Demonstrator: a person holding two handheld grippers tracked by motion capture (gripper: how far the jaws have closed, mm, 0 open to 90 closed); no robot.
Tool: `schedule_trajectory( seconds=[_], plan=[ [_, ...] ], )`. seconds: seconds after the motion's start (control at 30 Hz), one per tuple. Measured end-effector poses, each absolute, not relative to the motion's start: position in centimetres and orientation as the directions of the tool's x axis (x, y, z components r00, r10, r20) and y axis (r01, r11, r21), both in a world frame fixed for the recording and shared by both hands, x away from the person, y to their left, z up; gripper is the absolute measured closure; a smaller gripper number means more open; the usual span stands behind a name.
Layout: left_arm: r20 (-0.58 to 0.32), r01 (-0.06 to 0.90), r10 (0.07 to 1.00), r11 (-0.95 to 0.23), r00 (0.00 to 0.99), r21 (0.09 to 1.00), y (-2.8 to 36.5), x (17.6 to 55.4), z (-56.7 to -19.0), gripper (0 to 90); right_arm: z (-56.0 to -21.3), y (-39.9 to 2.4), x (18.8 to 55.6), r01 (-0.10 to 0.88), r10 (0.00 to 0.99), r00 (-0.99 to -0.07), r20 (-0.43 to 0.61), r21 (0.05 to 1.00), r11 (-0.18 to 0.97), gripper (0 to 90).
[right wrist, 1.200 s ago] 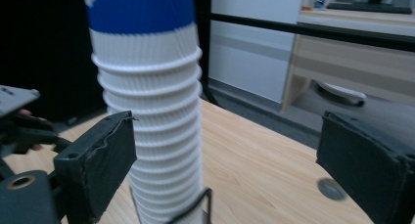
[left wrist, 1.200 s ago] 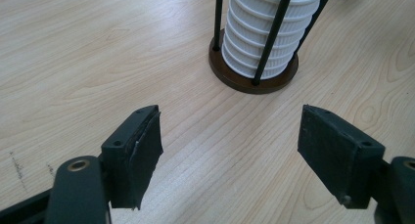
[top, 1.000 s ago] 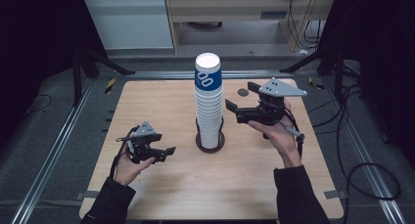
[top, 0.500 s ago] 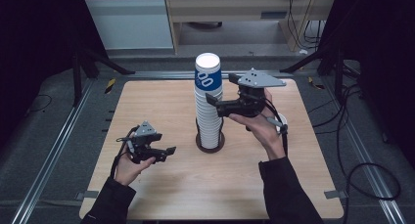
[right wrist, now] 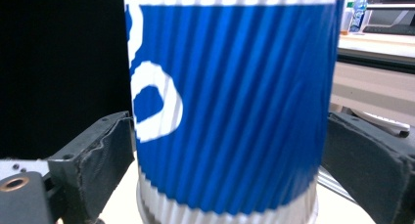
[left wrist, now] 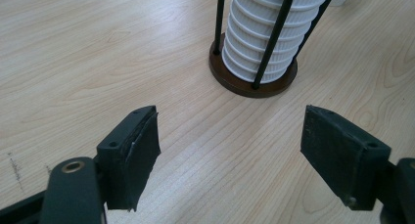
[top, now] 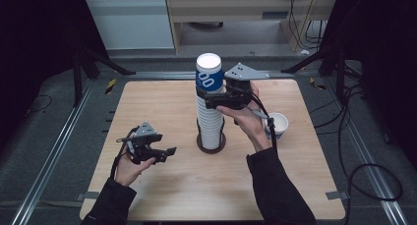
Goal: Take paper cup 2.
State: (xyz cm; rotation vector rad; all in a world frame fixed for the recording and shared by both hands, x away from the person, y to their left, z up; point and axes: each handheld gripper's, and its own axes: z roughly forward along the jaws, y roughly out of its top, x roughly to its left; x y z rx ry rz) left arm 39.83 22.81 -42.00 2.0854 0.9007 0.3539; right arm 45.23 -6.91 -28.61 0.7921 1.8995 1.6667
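A tall stack of white ribbed paper cups [top: 210,119] stands in a dark wire holder [top: 211,145] at the table's middle. Its top cup [top: 209,73] is blue with white print. My right gripper [top: 210,99] is raised to that top cup, open, one jaw on each side of its lower part. In the right gripper view the blue cup [right wrist: 235,101] sits between the pads [right wrist: 110,160], close to both. My left gripper [top: 166,154] rests low at the front left, open and holding nothing. The left gripper view looks past it [left wrist: 230,150] to the stack [left wrist: 266,33] and holder base [left wrist: 244,84].
A single blue-and-white cup [top: 278,125] stands upright on the wooden table [top: 147,107], right of the stack and just behind my right forearm. Metal rails run along both table sides. A cabinet and cables lie beyond the far edge.
My right gripper has swung left from beside the stack and now straddles the top cup. The single cup it had hidden now shows. The left gripper has stayed put.
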Motion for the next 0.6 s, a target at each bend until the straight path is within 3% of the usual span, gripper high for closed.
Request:
schedule_trajectory(
  seconds=[0.27, 0.6],
  plan=[
    [-0.059, 0.476, 0.704, -0.413, 0.708, 0.776, 22.72, 39.81, -42.05, 21.6, -28.86, -6.44, 45.6, 0.12, 0.697, -0.717, 0.013, 0.987, 0.105, 15.6],
    [-0.063, 0.479, 0.706, -0.41, 0.706, 0.776, 22.92, 39.86, -42.0, 21.5, -28.23, -6.61, 45.39, 0.104, 0.696, -0.718, 0.005, 0.99, 0.1, 17.1]
  ],
)
